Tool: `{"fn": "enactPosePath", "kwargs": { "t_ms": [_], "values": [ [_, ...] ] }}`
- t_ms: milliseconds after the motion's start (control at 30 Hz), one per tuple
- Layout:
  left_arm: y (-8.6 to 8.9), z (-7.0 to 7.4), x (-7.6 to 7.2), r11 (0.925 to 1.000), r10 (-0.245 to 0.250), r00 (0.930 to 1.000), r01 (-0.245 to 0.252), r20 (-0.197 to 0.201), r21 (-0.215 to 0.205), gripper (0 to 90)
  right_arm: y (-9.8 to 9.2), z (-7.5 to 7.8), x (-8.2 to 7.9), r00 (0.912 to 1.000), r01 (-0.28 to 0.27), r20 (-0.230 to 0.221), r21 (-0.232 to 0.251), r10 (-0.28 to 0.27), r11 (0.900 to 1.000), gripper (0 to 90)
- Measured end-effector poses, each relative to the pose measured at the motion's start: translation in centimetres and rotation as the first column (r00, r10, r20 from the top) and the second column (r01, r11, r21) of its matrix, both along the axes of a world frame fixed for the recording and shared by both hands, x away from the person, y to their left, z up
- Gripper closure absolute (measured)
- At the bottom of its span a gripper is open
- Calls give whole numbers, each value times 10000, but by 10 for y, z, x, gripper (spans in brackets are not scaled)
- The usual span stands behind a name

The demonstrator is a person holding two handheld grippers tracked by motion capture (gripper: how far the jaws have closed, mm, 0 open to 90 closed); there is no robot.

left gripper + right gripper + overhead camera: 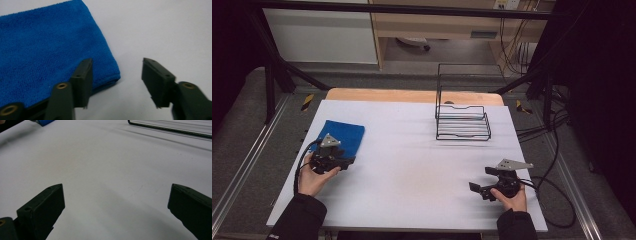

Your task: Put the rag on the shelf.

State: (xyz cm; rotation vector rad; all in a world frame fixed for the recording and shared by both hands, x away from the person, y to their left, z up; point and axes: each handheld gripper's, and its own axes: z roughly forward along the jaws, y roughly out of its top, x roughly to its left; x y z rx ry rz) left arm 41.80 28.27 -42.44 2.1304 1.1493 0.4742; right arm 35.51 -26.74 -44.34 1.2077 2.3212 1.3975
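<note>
A folded blue cloth (343, 134) lies flat at the left of the white table (412, 170). My left gripper (343, 161) sits at the cloth's near edge, held in a hand. In the left gripper view the cloth (50, 50) spreads to the left, and its near corner reaches into the gap of the left gripper (116, 72). One jaw hangs over the cloth and the other over bare table, and neither presses on it. My right gripper (481, 179) rests low at the near right. Its jaws stand wide apart over bare table, as the right gripper view shows (116, 195).
A black wire rack (462, 122) stands at the far right of the table, and its base edge (170, 128) runs along the top of the right gripper view. Black cables trail off the table's right side. A wooden strip borders the far edge.
</note>
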Motion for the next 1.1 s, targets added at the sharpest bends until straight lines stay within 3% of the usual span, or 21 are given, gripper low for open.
{"fn": "enactPosePath", "kwargs": {
  "t_ms": [100,333,533,700,867,1000,1100],
  "values": [
    [0,-5,4,9999,127,9998,-126,-142,38,544,0,0,0,10000,-37,6,-26,37,10000,16],
    [-4,-15,12,9988,165,9997,-158,-155,454,644,0,0,1,10000,-33,27,-45,34,10000,16],
    [-6,-18,12,9966,242,9997,-250,104,780,699,0,0,0,10000,38,-10,2,-38,10000,16],
    [-5,-18,13,9962,443,9990,-446,54,752,765,0,0,0,10000,40,2,12,-40,10000,16],
    [-1,-17,16,9976,595,9981,-588,-171,377,848,0,0,0,10000,24,-9,48,-24,10000,16],
    [5,-17,17,9970,715,9966,-726,-407,-252,859,0,1,1,10000,12,6,67,-12,10000,17],
    [6,-13,15,9967,689,9970,-703,-366,-408,863,-1,1,1,10000,11,43,77,-12,10000,17]
  ]
}}
